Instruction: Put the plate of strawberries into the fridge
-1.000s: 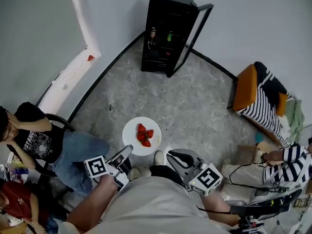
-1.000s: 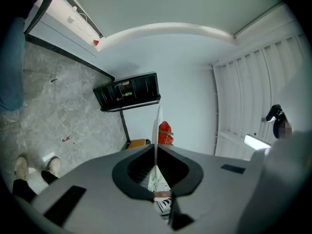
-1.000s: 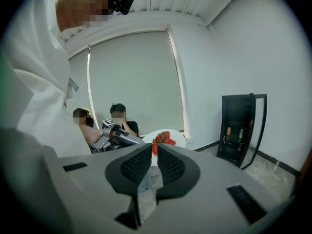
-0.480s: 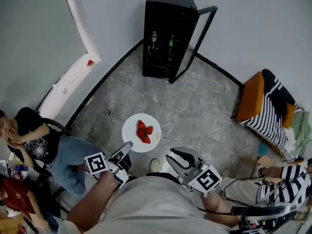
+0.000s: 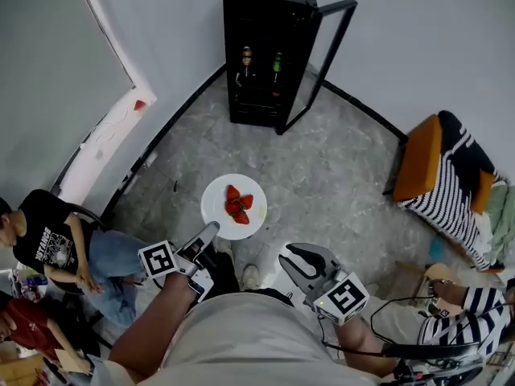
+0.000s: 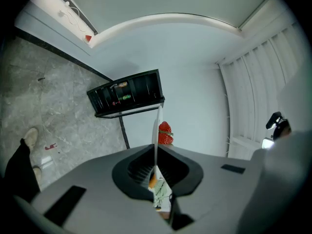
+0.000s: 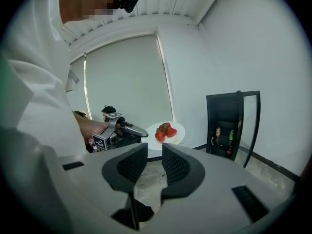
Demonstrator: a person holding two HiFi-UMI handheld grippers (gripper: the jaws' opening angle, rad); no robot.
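Observation:
A white plate carrying strawberries is held out over the grey floor. My left gripper is shut on the plate's near rim. In the left gripper view the plate runs edge-on between the jaws, with the strawberries beyond it. The black fridge stands ahead against the wall, its glass door swung open to the right. My right gripper hangs open and empty to the right of the plate. The right gripper view shows the plate, the left gripper and the fridge.
Bottles stand on a fridge shelf. A seated person is at the left. An orange and striped chair stands at the right, with another person's striped sleeve below it. A black skirting line follows the wall.
The fridge has come closer and the view has shifted left of it. The plate stays in the left gripper, carried forward. The right gripper keeps its place beside it.

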